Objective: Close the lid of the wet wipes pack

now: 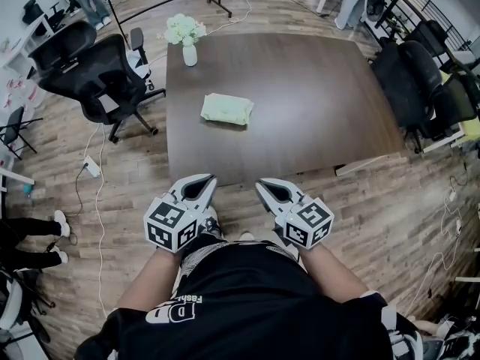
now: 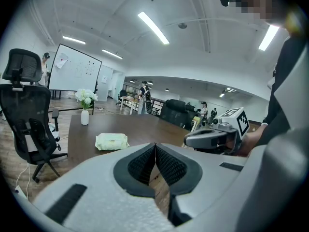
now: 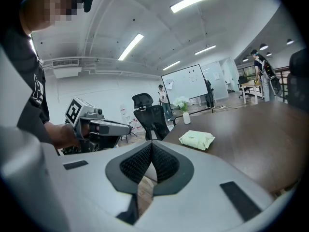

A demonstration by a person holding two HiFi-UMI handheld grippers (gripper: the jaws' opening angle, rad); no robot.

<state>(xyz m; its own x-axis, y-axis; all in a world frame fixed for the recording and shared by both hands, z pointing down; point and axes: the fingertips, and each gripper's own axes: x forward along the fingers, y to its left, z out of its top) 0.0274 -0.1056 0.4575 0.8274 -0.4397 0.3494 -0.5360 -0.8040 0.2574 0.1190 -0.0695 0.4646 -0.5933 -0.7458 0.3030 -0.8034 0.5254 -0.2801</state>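
Note:
A pale green wet wipes pack [image 1: 226, 109] lies flat near the middle of the dark brown table [image 1: 315, 103]; its lid state is too small to tell. The pack [image 2: 111, 141] also shows in the left gripper view and, as the same pack [image 3: 197, 139], in the right gripper view. My left gripper [image 1: 205, 183] and right gripper [image 1: 263, 186] are held close to my body, short of the table's near edge and well away from the pack. Both are shut with nothing between the jaws.
A white vase of flowers [image 1: 187, 37] stands at the table's far left corner. Black office chairs [image 1: 97, 70] sit left of the table, more chairs [image 1: 416, 81] to its right. A power strip and cable [image 1: 91, 167] lie on the wooden floor.

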